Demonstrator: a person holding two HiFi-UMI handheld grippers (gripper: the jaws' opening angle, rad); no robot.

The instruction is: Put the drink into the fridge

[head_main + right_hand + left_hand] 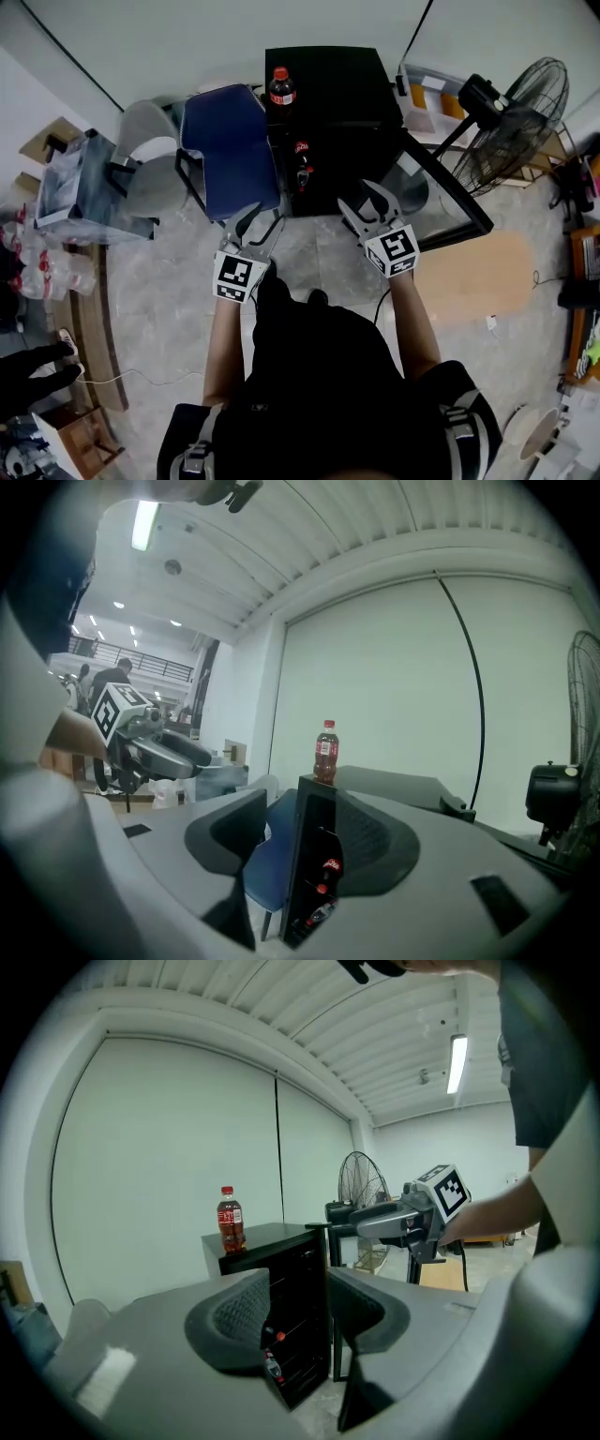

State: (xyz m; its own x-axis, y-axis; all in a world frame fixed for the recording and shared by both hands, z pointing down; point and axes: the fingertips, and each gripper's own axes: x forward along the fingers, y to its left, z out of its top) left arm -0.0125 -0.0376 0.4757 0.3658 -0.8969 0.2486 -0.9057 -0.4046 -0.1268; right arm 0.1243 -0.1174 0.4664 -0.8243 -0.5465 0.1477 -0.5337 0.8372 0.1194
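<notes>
Drink: the drink [281,86], a cola bottle with a red cap and a red label, stands upright on top of the fridge, by the left edge of that top. Neither claw touches it.

Fridge: the fridge [337,84] is small and black and stands on the floor straight ahead of me. Its door [448,202] is swung wide open to my right, and a few red-capped bottles [302,164] show on the shelves inside.

Left claw: I hold my left claw [265,216] in the air, short of the fridge's open front and well apart from the drink. Its jaws are spread, with nothing between the pads; only the far-off fridge shows through the gap.

Right claw: my right claw [364,199] hovers beside the left one, near the open front of the fridge. Its jaws are also spread and empty.

Surroundings: a blue chair [230,145] stands just beside the fridge on its left. A standing fan [520,122] stands to the right, beyond the open door. The pale grey floor [169,309] lies under all of it.
</notes>
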